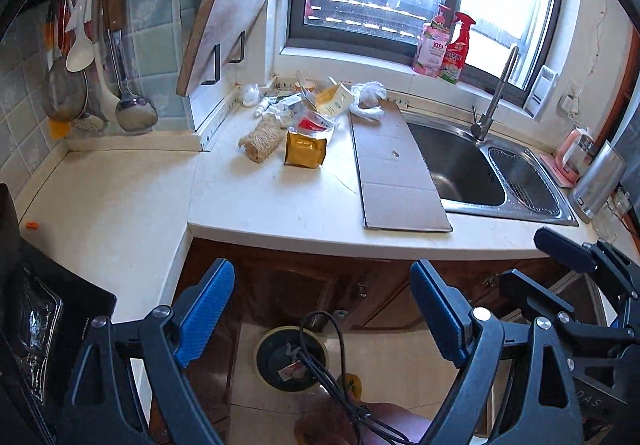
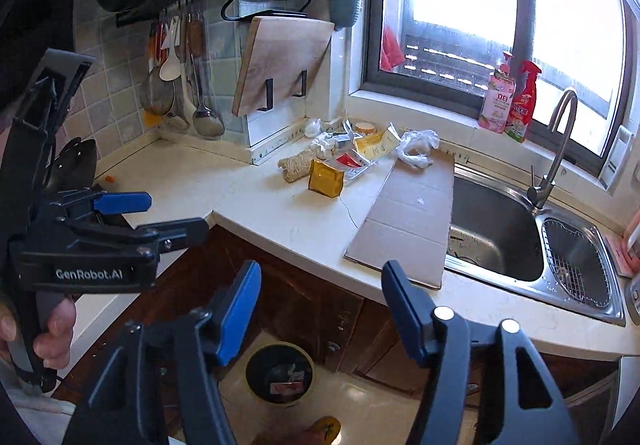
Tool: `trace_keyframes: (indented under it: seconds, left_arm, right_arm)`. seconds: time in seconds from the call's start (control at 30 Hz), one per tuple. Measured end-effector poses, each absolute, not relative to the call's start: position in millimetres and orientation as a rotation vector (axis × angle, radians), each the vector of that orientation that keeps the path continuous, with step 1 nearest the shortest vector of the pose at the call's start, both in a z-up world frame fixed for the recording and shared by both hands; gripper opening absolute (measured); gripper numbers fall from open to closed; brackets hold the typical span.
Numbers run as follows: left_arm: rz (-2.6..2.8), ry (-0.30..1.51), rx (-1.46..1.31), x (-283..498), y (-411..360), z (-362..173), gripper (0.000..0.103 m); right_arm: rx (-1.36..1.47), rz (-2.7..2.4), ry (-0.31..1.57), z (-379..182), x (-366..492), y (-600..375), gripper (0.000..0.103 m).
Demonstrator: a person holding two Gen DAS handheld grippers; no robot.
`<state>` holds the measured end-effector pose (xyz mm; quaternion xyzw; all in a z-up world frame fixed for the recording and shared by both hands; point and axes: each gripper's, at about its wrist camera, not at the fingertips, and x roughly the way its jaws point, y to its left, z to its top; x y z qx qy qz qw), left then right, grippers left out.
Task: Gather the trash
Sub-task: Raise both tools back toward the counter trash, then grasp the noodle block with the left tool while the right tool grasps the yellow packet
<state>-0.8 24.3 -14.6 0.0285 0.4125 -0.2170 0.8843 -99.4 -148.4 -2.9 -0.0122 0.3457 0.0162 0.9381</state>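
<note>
A heap of trash lies at the back of the white counter: a gold foil bag (image 1: 305, 149) (image 2: 326, 178), a red-and-white wrapper (image 1: 314, 124) (image 2: 352, 162), a yellow carton (image 1: 335, 100) (image 2: 374, 144), crumpled white plastic (image 1: 370, 98) (image 2: 418, 147) and a loofah (image 1: 260, 141) (image 2: 295, 166). A round bin (image 1: 291, 359) (image 2: 280, 373) with trash inside stands on the floor below. My left gripper (image 1: 322, 319) (image 2: 176, 215) is open and empty above the bin. My right gripper (image 2: 320, 313) is open and empty, short of the counter edge; its side shows in the left wrist view (image 1: 568, 249).
A flat cardboard sheet (image 1: 394, 169) (image 2: 412, 217) lies beside the steel sink (image 1: 460, 165) (image 2: 496, 229). A chopping board (image 1: 224, 29), hanging utensils (image 1: 120, 57) and two spray bottles (image 1: 444, 45) line the back. Wooden cabinet doors (image 1: 320, 281) stand under the counter.
</note>
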Motion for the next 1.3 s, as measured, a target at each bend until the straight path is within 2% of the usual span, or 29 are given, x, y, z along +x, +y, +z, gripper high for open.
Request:
trace_keyframes:
  seconds: [0.3,0.57,1.0,1.17,1.3]
  left_arm:
    - [-0.380,0.849,0.095,41.7,11.2,-18.5,0.088]
    - [-0.286,0.928,0.067,133.2,0.8,-43.1,0.088]
    - [-0.169,1.145,-0.053,297.3,-10.1,-130.6,0.088]
    - [-0.137,1.229,-0.163,340.5,-6.9,-159.5,0.088]
    - [-0.123,1.262,-0.216,364.0,-6.2,-175.7,0.083]
  right_arm:
    - [0.033,0.086,0.742,-16.9,-44.4,-174.7,0.060]
    - [0.075,0.207,0.838,-42.7,59.1,-195.7,0.060]
    - [0.003,0.318,0.958,-105.1,229.2,-208.1,0.060]
    - [-0.020,0.379,0.985,-127.8,270.2,-206.1,0.060]
    - [-0.064,0.425,0.997,-144.2,282.3,-194.6,0.058]
